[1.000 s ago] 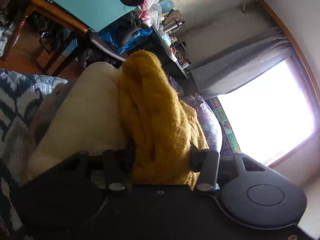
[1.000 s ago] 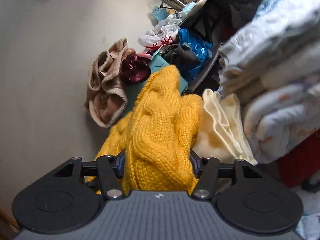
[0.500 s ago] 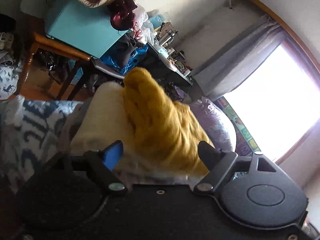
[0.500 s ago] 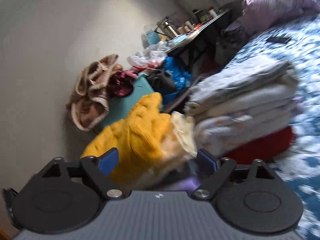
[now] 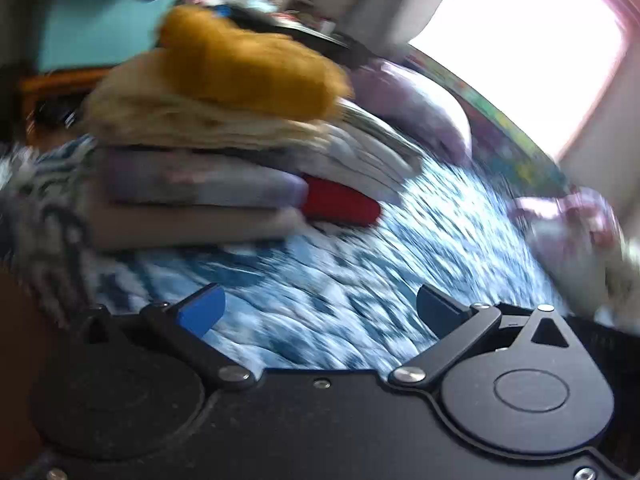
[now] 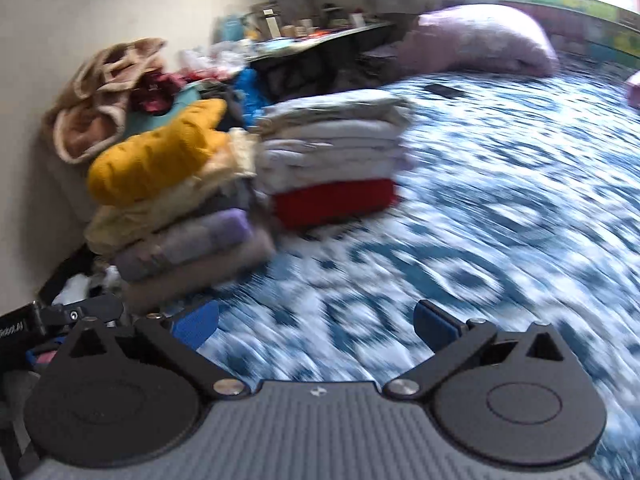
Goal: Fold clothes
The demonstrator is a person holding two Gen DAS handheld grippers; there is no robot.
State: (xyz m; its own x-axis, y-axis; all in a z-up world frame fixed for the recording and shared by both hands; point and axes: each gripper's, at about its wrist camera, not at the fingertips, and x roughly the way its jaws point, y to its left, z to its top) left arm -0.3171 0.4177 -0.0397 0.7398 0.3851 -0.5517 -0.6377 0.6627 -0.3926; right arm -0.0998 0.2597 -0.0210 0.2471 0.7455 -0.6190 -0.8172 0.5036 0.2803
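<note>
A folded mustard-yellow knit sweater (image 5: 248, 68) (image 6: 156, 156) lies on top of a stack of folded clothes (image 5: 192, 184) (image 6: 180, 236) on the blue-and-white patterned bed. A second stack of pale folded clothes with a red one (image 6: 334, 202) at the bottom stands right beside it. My left gripper (image 5: 320, 310) is back from the stacks, its jaws opening wide with only bedspread between them. My right gripper (image 6: 316, 320) is likewise clear of the stacks, jaws opening, nothing between them. Both views are motion-blurred.
The blue-and-white bedspread (image 6: 480, 220) stretches to the right of the stacks. A lilac pillow (image 6: 480, 40) lies at the head of the bed under a bright window (image 5: 520, 40). A cluttered dark desk (image 6: 320, 36), brown garments (image 6: 104, 92) and a teal surface (image 5: 92, 32) stand behind the stacks.
Both grippers let go of the yellow sweater, leaving it on the stack, and drew back while their jaws spread wide. Both stacks and much bedspread have come into view.
</note>
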